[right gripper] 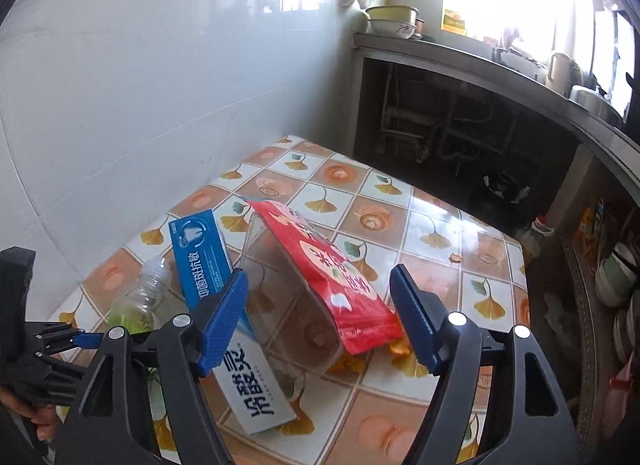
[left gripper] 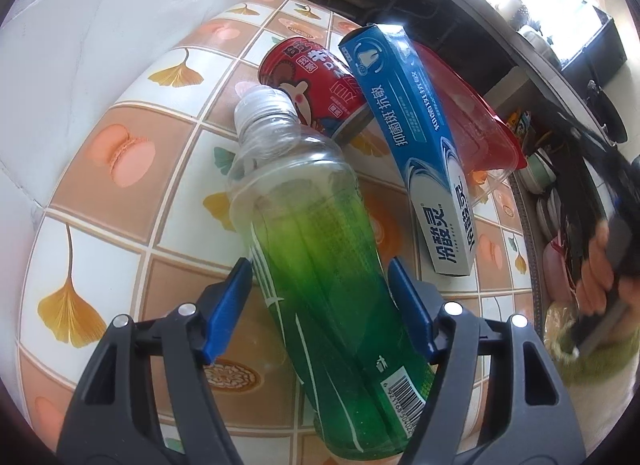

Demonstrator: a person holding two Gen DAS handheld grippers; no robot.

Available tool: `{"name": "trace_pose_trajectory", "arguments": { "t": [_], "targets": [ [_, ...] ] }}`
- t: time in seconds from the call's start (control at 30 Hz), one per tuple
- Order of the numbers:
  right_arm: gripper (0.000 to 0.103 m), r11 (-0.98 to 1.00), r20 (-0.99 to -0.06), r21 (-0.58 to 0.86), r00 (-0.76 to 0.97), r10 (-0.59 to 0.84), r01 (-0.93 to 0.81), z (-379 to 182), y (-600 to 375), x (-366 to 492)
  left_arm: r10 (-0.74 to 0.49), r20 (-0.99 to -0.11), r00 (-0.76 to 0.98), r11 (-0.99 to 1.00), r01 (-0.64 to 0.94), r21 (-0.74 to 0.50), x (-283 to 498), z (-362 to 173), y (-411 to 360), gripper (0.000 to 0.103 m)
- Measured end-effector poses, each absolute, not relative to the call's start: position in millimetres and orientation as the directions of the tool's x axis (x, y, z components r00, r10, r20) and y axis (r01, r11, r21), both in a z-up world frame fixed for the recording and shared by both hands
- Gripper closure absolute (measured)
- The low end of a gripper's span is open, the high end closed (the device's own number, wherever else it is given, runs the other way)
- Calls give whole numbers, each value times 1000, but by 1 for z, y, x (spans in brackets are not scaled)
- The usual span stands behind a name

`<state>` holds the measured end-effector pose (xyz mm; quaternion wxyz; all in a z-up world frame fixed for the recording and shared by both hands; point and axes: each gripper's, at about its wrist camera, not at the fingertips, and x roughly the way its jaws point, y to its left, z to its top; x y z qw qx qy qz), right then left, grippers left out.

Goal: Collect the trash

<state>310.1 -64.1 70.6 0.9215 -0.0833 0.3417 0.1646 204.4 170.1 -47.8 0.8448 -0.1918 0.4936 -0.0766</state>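
**Bottle in the left jaws, right jaws bare over the pile**

The left hand-held gripper (left gripper: 320,277) has a green bottle (left gripper: 320,265) between its blue pads; both pads sit against the bottle's sides, so I read it as gripped, the jaws at a middling width. The bottle's base is low in the left view, its clear neck pointing toward a red can (left gripper: 316,85) lying on the tiled surface (left gripper: 120,225). A blue box (left gripper: 416,137) leans across the can and a clear tub with a red lid (left gripper: 472,105).

The right hand-held gripper (right gripper: 320,297) is open with nothing between its pads, poised above the tub (right gripper: 288,305) and the box (right gripper: 224,305).

The step in hand looks like picking up the bottle. Next, the left must lift it clear without knocking the can or the box; no bin shows in either view, so where it goes cannot be told. The right must pick a target and come down squarely over it.

Only the left view shows the can and the grip itself. Only the right view shows the far, bare end of the surface, the tub's clear walls, and the left gripper from the side.
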Motion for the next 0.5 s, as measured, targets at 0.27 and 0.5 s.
{"name": "trace_pose_trajectory", "arguments": {
  "t": [0.27,0.5],
  "targets": [
    [45,914,-728,-42,638,249,-404,46,-43,350,-326,-800,503,913,-51,-405,200,-47,171,37],
    [72,925,-755,-34,616,225,-379,34,-45,361,-329,-800,502,912,-52,-407,198,-47,172,38]
  ]
}}
